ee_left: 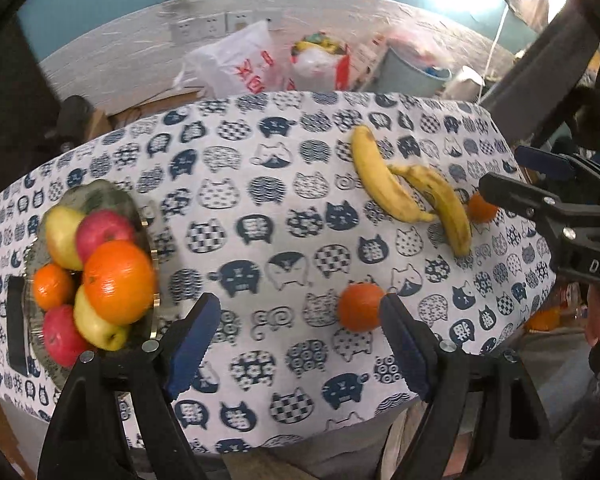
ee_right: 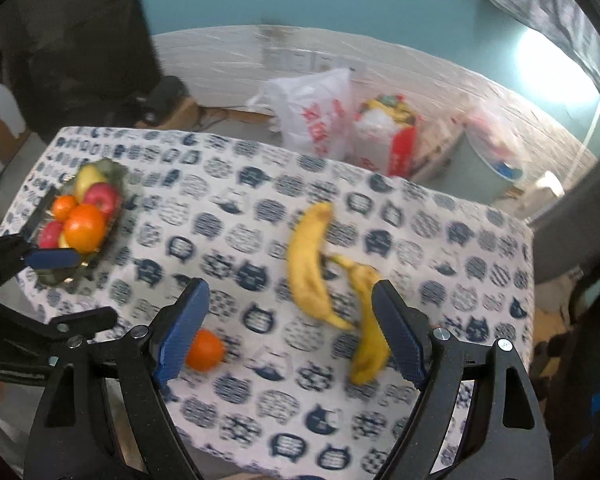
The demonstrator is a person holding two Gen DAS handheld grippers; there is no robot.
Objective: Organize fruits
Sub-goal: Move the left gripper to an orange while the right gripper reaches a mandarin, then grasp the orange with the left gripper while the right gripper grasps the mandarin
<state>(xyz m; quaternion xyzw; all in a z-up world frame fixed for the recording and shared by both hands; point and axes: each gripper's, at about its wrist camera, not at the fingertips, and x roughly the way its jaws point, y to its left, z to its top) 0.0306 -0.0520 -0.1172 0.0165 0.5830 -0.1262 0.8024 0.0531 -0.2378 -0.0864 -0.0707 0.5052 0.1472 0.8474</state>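
Both grippers (ee_left: 300, 344) (ee_right: 290, 328) agape, empty; two bananas (ee_left: 384, 180), two loose oranges (ee_left: 360, 306).

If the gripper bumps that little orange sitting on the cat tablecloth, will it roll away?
Probably. The orange looks round and lies loose on the flat tablecloth, so a sideways nudge would likely roll it, perhaps towards the near edge. It looks firm, so it should hold its shape if pinched. The open left gripper would do better closing on both sides at once.
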